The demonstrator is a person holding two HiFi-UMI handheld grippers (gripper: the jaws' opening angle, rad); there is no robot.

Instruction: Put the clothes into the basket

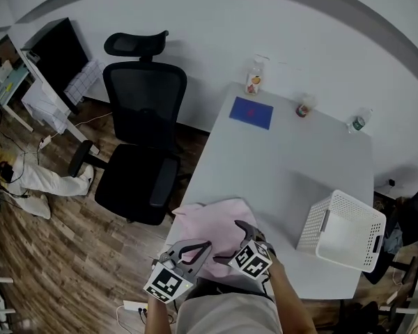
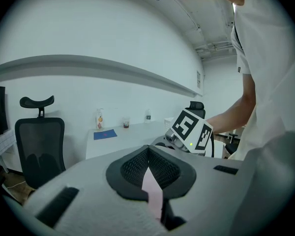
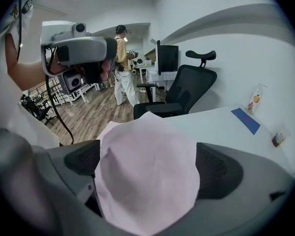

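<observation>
A pink cloth (image 1: 212, 227) lies bunched on the near left corner of the white table (image 1: 285, 165). My left gripper (image 1: 200, 248) is at its near edge, shut on a thin fold of the pink cloth (image 2: 153, 190) that shows between the pads in the left gripper view. My right gripper (image 1: 246, 228) is just to the right, over the same cloth. Its jaws stand wide apart, and a bulge of the cloth (image 3: 147, 173) fills the gap between the pads (image 3: 219, 168). The white perforated basket (image 1: 345, 228) stands on the table's near right side, apart from both grippers.
A black office chair (image 1: 143, 145) stands left of the table. At the table's far end are a blue pad (image 1: 251, 112), a bottle (image 1: 254, 78), a small cup (image 1: 303, 108) and another bottle (image 1: 359, 122). A person (image 3: 122, 63) stands far back on the wooden floor.
</observation>
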